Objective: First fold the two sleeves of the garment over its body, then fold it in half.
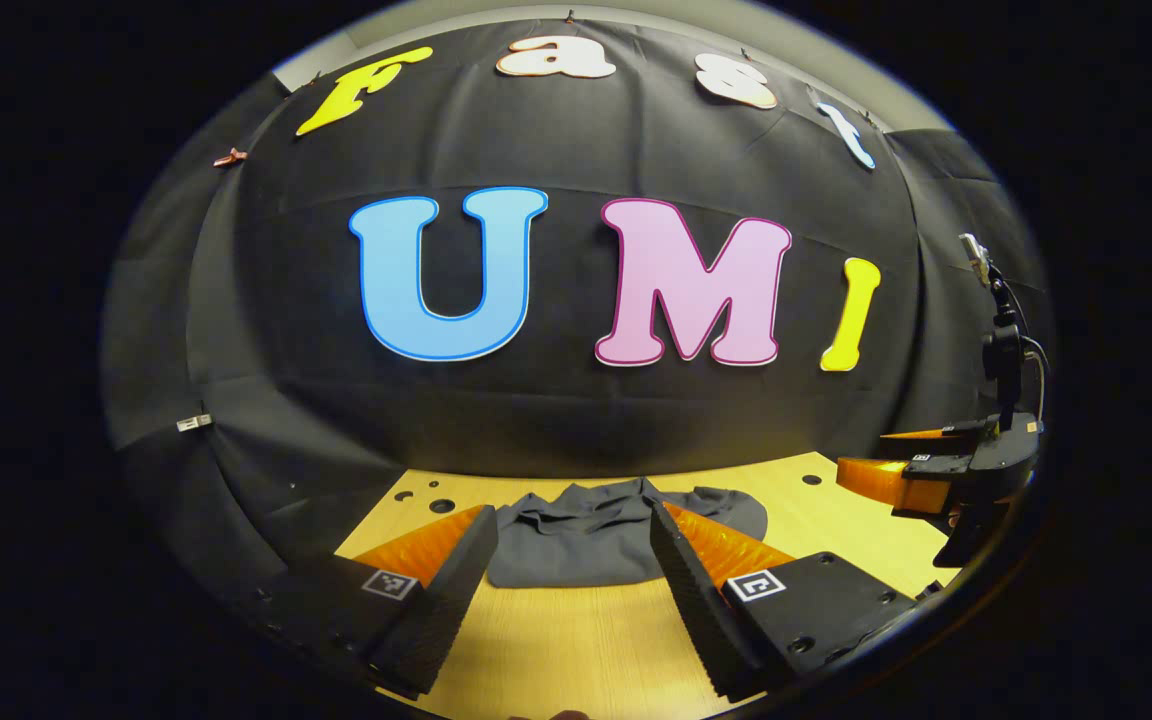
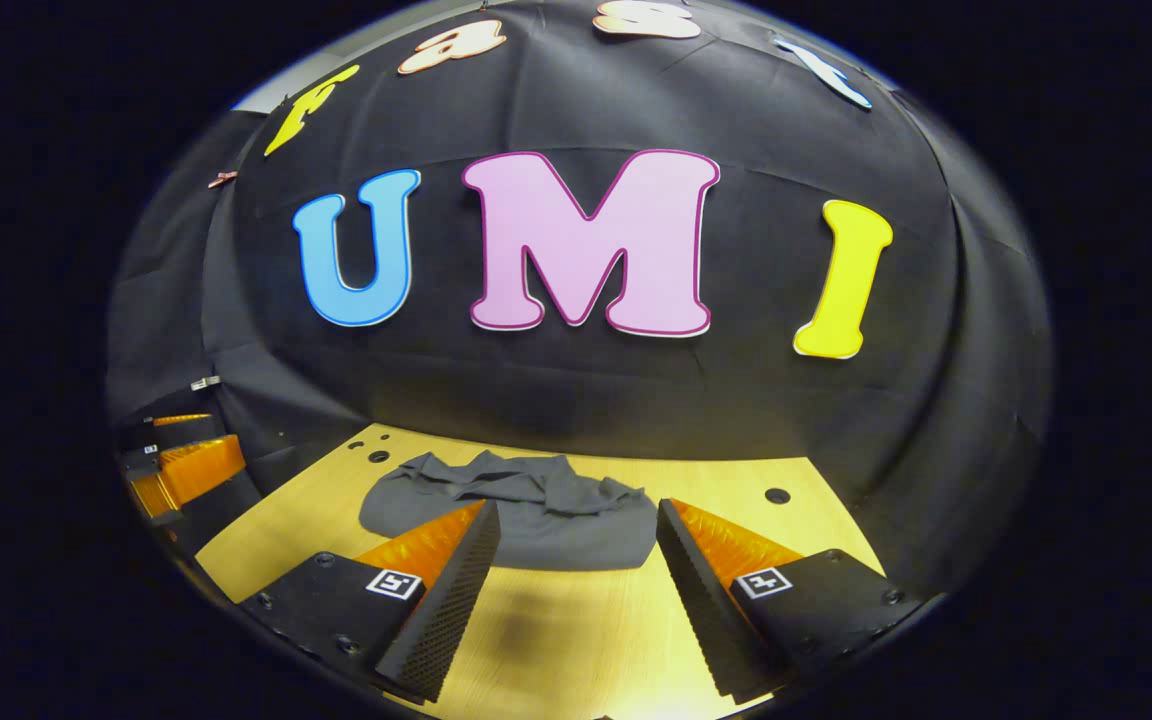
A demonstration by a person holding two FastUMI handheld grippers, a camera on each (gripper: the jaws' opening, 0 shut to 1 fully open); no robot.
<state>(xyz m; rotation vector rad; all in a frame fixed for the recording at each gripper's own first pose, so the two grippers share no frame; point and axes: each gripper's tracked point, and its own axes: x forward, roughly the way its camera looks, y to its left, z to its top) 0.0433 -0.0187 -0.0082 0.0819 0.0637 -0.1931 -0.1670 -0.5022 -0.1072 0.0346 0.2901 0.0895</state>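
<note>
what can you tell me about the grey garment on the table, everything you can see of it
The garment is a dark grey, soft, thin-looking fabric lying on the light wooden table, close to the black cloth wall. It is bunched and creased along its far edge, smoother and flat along the near edge, with one rounded lobe, perhaps a sleeve, spread to one side. Nothing grips it: the left gripper and right gripper both hover open in front of it, apart from the cloth. Only the table touches it.

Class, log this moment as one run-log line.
left tool: open, empty | right tool: open, empty | garment: crumpled on table, untouched | sleeves: not yet folded
</note>
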